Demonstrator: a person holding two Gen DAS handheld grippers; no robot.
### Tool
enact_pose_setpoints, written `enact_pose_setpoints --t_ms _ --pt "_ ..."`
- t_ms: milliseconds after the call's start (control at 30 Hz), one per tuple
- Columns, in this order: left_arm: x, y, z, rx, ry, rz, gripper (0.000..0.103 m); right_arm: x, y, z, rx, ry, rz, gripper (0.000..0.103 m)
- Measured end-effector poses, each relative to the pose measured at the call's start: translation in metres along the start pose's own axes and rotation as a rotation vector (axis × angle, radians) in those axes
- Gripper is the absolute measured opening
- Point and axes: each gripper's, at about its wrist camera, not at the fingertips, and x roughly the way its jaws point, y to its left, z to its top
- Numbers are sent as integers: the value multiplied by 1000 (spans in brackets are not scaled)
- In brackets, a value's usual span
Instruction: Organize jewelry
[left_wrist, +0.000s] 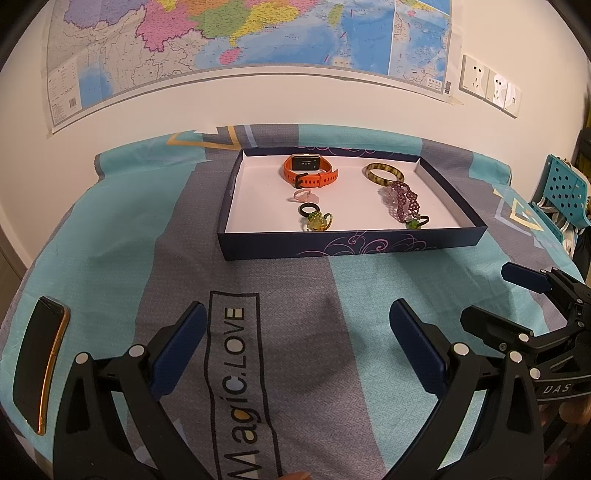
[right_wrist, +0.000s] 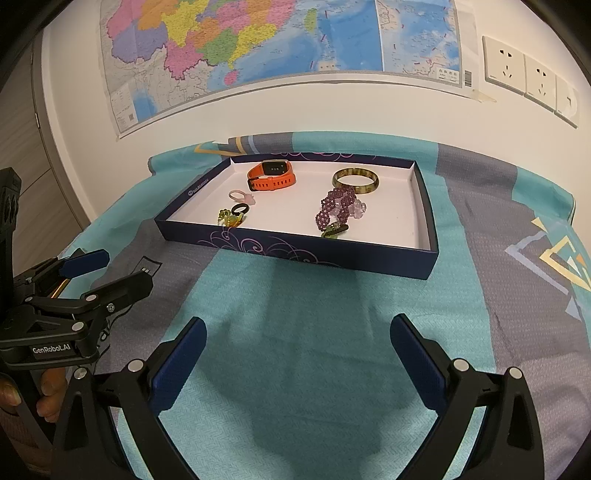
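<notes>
Well ahead of both spread, empty tongs (left_wrist: 297, 332) (right_wrist: 298, 343), jewelry tray (left_wrist: 351, 245).

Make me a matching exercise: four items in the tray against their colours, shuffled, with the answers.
Items:
1. watch
2. bangle
3. beaded bracelet
4. small ring beside the yellow-green beaded piece

Colours:
A. purple
B. black
C. orange
D. olive-brown

Pairs: 1-C, 2-D, 3-A, 4-B
</notes>
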Motion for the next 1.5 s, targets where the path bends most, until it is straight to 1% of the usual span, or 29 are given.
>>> enact_pose_setpoints --t_ms 833,1367,1500 --pt "1 -1 -3 2 -2 3 98 -1 0 -2 1 -4 -3 96" --pt "-12 -5 -5 11 -30 8 98 -10 1 -4 0 -26 1 96" --pt "-16 -6 -5 18 -55 -3 98 -12 0 -5 1 -30 0 96"
